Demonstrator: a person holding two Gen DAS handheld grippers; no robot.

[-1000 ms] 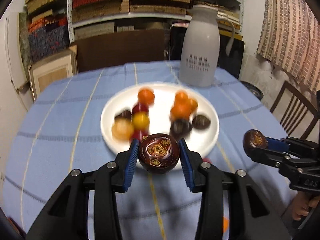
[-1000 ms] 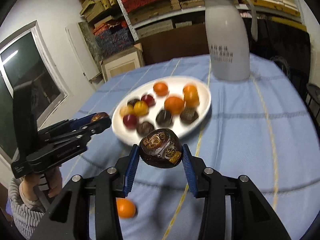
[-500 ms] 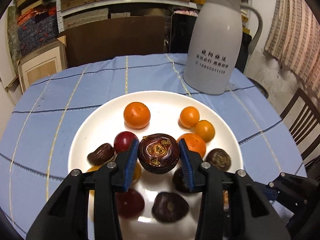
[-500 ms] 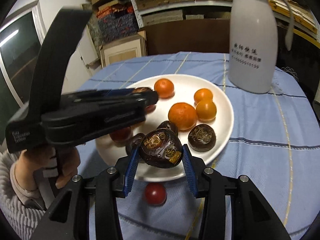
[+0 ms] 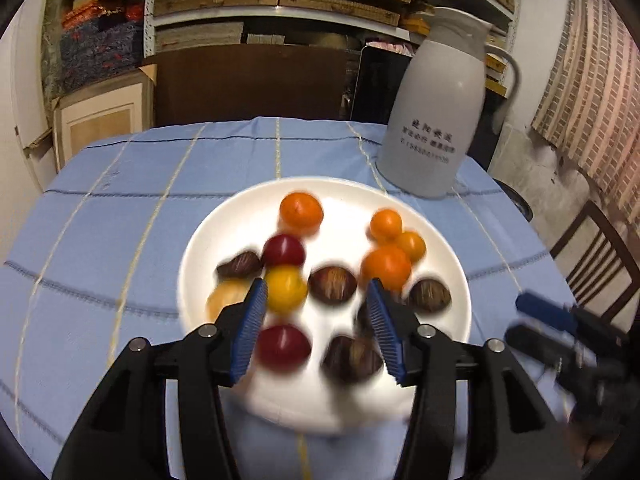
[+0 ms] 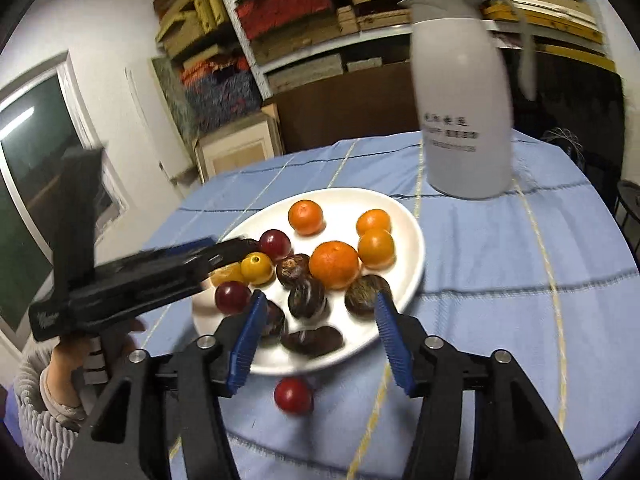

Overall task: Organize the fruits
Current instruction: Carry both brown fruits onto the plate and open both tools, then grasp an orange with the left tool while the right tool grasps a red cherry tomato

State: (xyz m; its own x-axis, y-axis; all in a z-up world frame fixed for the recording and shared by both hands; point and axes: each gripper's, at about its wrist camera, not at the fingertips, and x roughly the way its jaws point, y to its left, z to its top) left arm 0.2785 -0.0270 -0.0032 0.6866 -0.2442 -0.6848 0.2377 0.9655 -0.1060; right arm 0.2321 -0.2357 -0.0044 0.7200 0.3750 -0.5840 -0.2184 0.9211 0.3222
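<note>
Both claws now stand open and empty: the left claw [image 5: 316, 326] and right claw [image 6: 318, 338] no longer hold their dark fruits, which lie on the white plate [image 6: 404, 216].

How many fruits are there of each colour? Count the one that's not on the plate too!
orange fruits: 4
yellow fruits: 2
red fruits: 3, one off the plate on the cloth
dark brown fruits: 6, one clear only in the left wrist view
Total: 15
</note>
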